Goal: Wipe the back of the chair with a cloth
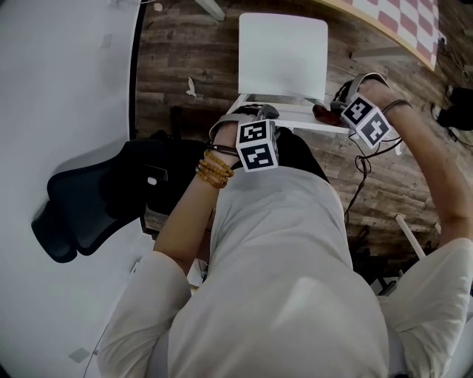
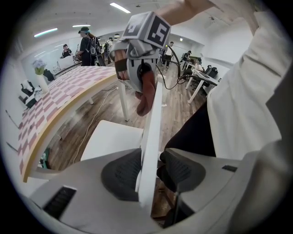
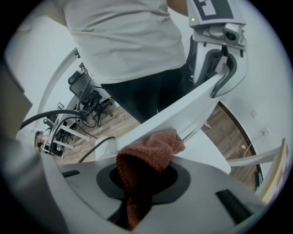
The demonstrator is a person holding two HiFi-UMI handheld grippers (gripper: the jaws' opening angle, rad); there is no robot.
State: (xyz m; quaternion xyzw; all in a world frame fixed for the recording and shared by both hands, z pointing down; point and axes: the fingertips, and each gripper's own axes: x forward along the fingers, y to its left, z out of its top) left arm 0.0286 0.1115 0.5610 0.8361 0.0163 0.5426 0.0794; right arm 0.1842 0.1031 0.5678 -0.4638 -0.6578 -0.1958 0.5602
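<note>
Pinching cloth (image 3: 149, 157) (rust-red) against chair back (image 3: 183, 112)

A black office chair (image 1: 96, 196) sits at the left of the head view, at the curved edge of a white desk (image 1: 59, 88) that fills the upper left. Wood-plank floor (image 1: 185, 66) runs across the top. A pink-and-white checkered tabletop (image 1: 403, 18) cuts the upper right corner, and a black cable (image 1: 361, 177) trails down the right side. In the left gripper view, people (image 2: 87, 43) stand at the upper left beneath ceiling light strips (image 2: 120, 7), near a vase of flowers (image 2: 40, 73).
</note>
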